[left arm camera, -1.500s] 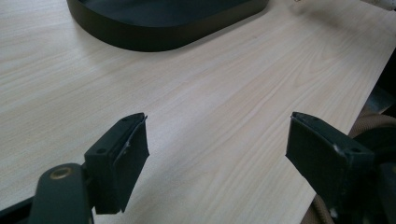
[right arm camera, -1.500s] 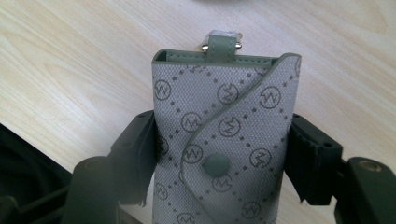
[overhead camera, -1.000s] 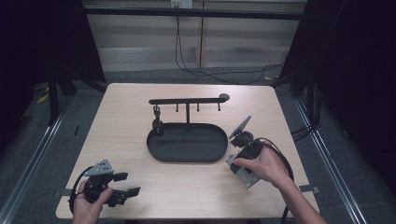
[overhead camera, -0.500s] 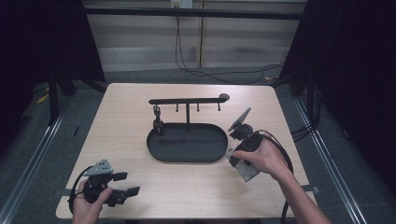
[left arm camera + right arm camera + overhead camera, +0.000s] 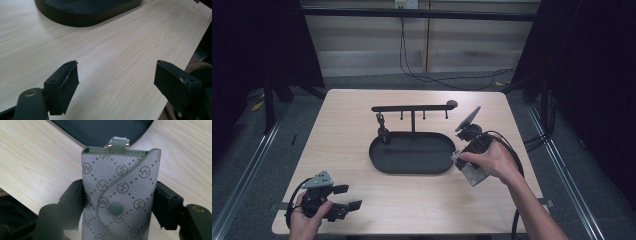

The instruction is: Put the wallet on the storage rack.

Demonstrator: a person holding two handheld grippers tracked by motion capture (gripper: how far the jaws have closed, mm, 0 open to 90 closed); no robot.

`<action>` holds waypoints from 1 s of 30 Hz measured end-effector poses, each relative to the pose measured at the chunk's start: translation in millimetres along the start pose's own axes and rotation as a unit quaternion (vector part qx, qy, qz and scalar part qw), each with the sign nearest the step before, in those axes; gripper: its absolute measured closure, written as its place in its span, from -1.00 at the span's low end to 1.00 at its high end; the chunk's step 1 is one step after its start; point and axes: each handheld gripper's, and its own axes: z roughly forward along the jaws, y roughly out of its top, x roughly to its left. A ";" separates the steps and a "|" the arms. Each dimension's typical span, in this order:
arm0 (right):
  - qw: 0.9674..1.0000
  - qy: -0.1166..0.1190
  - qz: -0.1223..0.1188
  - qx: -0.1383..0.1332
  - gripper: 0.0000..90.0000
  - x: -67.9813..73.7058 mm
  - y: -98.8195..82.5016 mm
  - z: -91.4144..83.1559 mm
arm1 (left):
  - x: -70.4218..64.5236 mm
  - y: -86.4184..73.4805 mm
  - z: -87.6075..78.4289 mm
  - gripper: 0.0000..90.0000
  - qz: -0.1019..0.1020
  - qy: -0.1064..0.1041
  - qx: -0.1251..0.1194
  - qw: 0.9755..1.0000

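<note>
On the pale wooden table, right of centre, the right gripper is clamped on a grey fabric key pouch printed with small round monograms and dotted diamond lines. Its jaws press the pouch's two long sides. The curved flap is closed by a green snap button, and a short green strap with a metal fitting juts from the pouch's top edge. In the high view the pouch sits just off the right end of the black oval tray, under the person's right hand.

From the tray rises a thin black post carrying a horizontal black hanging bar with small pegs; a dark keyring item hangs below its left part.

Near the table's front left corner, the left gripper rests in the left hand, jaws spread wide with bare tabletop between them, well apart from the tray.
</note>
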 end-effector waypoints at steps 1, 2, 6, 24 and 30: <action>1.000 -0.002 -0.003 -0.002 -0.26 0.2 1.7 0.0 | -0.1 0.0 0.0 -0.57 0.001 0.000 0.000 1.000; 1.000 -0.006 -0.002 0.000 -0.26 1.0 3.7 -0.4 | -0.1 0.0 0.0 -0.57 0.001 0.000 0.000 1.000; 1.000 -0.009 -0.003 -0.002 -0.26 2.0 12.1 -1.2 | 0.0 -0.1 -0.2 -0.57 -0.001 0.000 -0.002 1.000; 1.000 0.002 0.022 -0.021 -0.26 -8.2 42.6 0.5 | 0.6 -0.4 0.7 -0.58 -0.003 -0.004 0.002 1.000; 0.998 0.022 0.047 -0.038 -0.25 -16.3 49.0 4.6 | 0.8 -0.4 0.5 -0.58 -0.004 -0.006 0.003 1.000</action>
